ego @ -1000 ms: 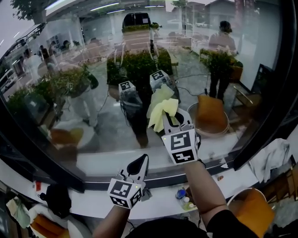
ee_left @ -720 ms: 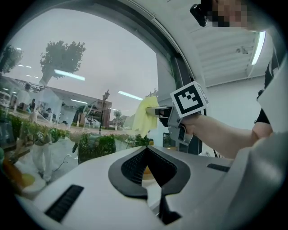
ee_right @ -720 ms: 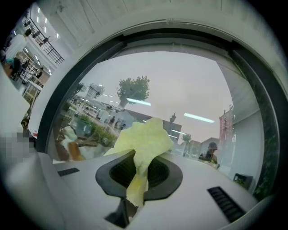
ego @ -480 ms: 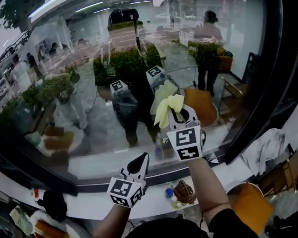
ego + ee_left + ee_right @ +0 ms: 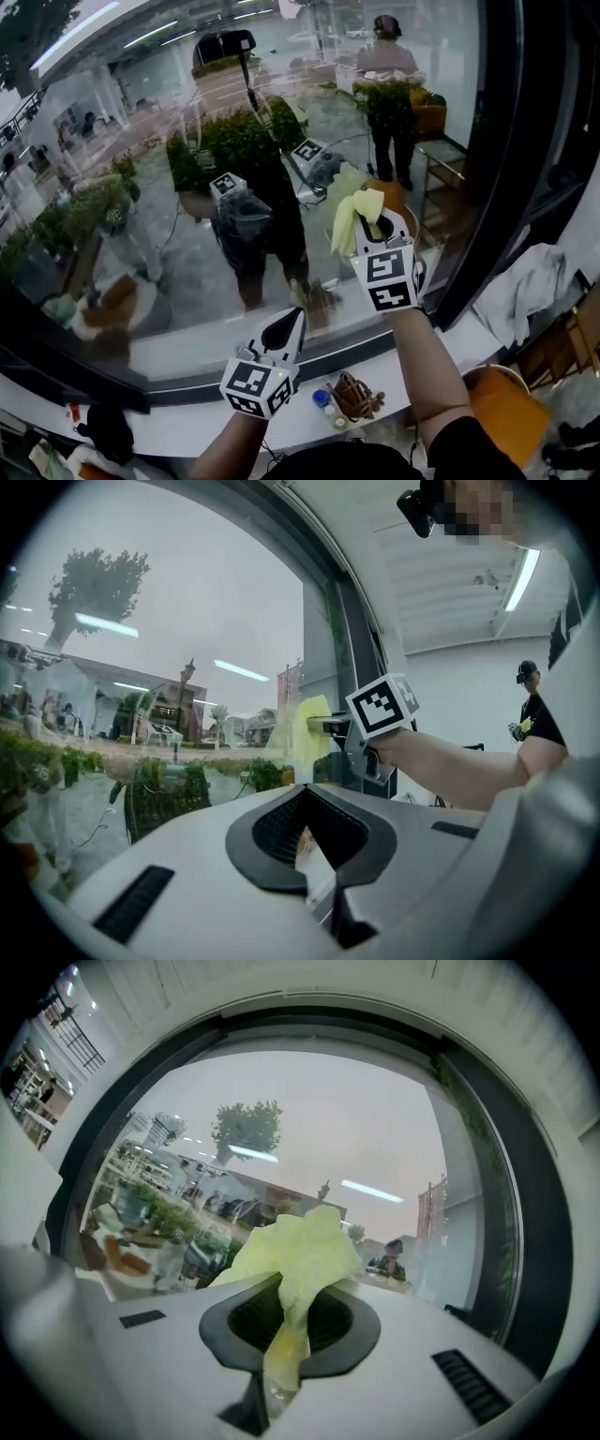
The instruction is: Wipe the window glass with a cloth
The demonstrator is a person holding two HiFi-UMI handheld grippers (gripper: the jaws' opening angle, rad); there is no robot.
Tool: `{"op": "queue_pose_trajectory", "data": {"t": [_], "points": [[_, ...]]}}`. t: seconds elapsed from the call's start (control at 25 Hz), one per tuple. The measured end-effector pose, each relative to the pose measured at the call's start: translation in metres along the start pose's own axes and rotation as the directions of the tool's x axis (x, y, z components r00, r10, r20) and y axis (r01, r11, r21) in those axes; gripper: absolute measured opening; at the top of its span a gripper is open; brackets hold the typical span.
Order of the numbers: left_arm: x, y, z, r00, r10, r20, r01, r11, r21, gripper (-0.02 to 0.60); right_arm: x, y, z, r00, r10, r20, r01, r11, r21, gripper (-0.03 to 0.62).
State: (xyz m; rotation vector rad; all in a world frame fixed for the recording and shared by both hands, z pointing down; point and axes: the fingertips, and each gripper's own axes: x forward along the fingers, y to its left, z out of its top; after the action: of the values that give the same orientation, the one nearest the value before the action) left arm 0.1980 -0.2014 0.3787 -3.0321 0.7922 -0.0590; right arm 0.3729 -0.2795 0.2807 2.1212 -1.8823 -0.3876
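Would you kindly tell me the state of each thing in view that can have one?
Right gripper: shut on the cloth, raised to the glass.
Cloth: bunched, clamped between the jaws, its loose end fanned out towards the glass.
Left gripper: shut, empty, held low by the sill.
Glass: whole, full of reflections.

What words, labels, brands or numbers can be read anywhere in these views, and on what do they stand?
No text is readable in any view.
On the left gripper, a marker cube, and one on the right gripper: black-and-white square patterns only, no letters.
On the sill, small capped containers: any labels are too small to read.
Beyond the window glass, a red banner: too blurred to read.
The yellow cloth: plain, no print.
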Motion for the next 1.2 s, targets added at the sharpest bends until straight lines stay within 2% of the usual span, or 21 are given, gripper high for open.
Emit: {"op": "queue_pose_trajectory", "data": {"t": [0.12,0.36,0.6,0.88,1.08,1.2], "points": [[0.025,-0.024,0.001,1.000,-0.011,0.010,0.011,1.000,-0.001,0.006,-0.005,-0.038,-0.019,0.999,-0.020,-0.026,0.019,1.000,-0.019,0.051],[0.020,-0.015,-0.004,1.000,-0.030,0.008,0.030,0.999,-0.013,0.007,-0.001,-0.044,-0.030,0.997,-0.053,-0.062,0.052,0.999,-0.011,0.051],[0.033,-0.027,-0.007,1.000,-0.031,-0.005,0.031,0.999,-0.014,0.006,-0.007,-0.079,-0.052,0.993,-0.081,-0.082,0.083,0.996,0.017,0.051],[0.036,-0.028,-0.014,1.000,-0.023,-0.014,0.022,0.999,-0.034,0.007,-0.009,-0.081,-0.052,0.994,-0.083,-0.064,0.084,0.996,0.014,0.051],[0.037,-0.026,-0.019,0.999,-0.027,-0.026,0.027,1.000,-0.006,0.008,-0.006,-0.086,-0.058,0.994,-0.092,-0.059,0.094,0.995,0.018,0.051],[0.028,-0.018,-0.017,1.000,-0.010,-0.027,0.010,1.000,-0.013,0.008,-0.005,-0.083,-0.054,0.993,-0.104,-0.056,0.106,0.994,0.023,0.051]]}}
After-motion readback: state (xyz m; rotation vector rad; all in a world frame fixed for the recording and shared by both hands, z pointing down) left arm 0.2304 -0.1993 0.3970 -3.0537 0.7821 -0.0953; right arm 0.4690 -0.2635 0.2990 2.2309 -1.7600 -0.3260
